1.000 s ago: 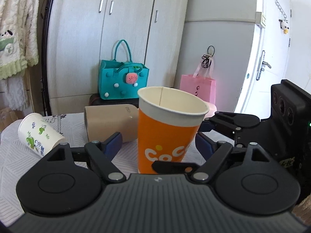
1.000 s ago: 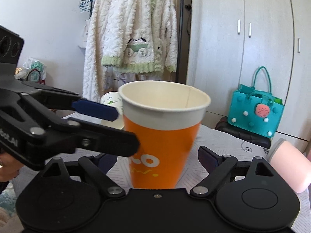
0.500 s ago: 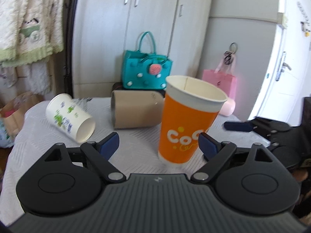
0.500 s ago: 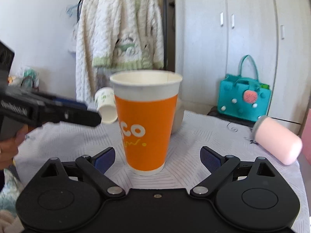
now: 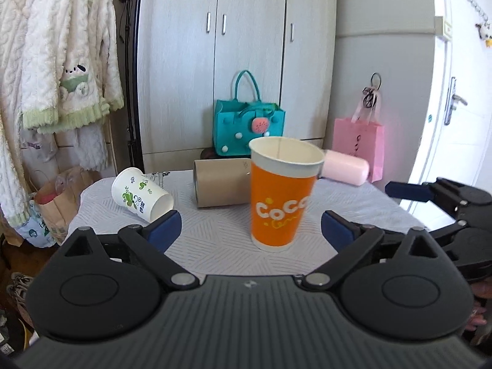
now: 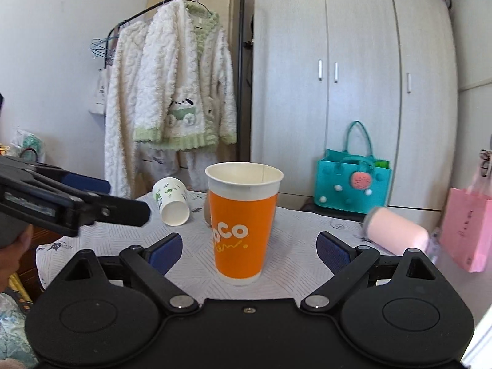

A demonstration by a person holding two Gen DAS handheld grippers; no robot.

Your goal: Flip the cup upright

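Table [image 5: 215, 230] front edge sits just under my claws; its right edge runs close past my right gripper [image 6: 248, 250]. Bare cloth on both sides of the orange cup [image 5: 281, 196]. Both claws released, fingers spread wide, nothing held. Orange cup stands upright, mouth up, ahead of my left gripper [image 5: 250, 230] and slightly right of its centre, touching neither pad. From the right gripper it's dead ahead between the fingers, apart from both. White cup [image 5: 141, 195], tan cup [image 5: 221, 183] and pink cup [image 5: 346, 170] lie on their sides beyond it.

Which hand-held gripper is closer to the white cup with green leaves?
Left. The left hand-held gripper has one finger just in front of the white cup; the right hand-held gripper sits farther away, facing the orange cup.
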